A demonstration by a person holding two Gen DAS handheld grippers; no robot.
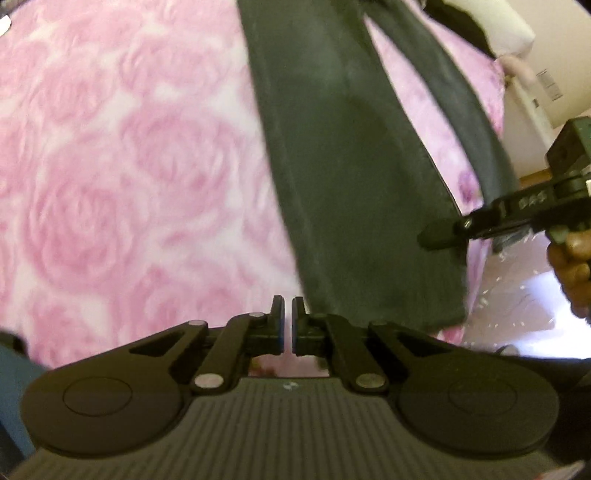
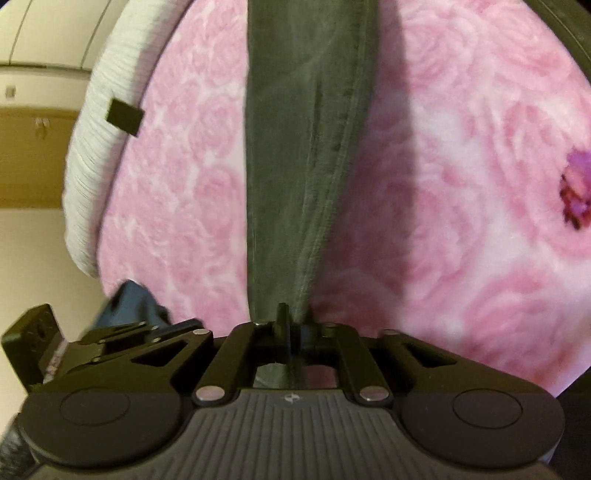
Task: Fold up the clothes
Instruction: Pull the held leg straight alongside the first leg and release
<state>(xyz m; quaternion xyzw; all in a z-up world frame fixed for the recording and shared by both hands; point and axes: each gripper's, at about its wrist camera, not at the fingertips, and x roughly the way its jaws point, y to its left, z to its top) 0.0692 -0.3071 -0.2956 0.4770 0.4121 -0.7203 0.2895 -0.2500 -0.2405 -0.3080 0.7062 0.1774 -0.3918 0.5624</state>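
Note:
A dark grey-green garment (image 1: 351, 184) with long legs hangs lifted above a pink rose-patterned blanket (image 1: 129, 166). My left gripper (image 1: 287, 317) is nearly shut and holds nothing; the garment's lower hem hangs just right of it. My right gripper (image 2: 293, 325) is shut on the garment's (image 2: 303, 147) edge, which stretches away from its fingers. The right gripper also shows in the left wrist view (image 1: 443, 234), pinching the garment's right side. The left gripper shows at the lower left of the right wrist view (image 2: 147, 332).
The pink blanket (image 2: 461, 184) covers a bed. A white ribbed mattress edge (image 2: 96, 158) is at the left, with a wall and wooden door beyond. A white pillow (image 1: 509, 22) and a dark item lie at the bed's far right.

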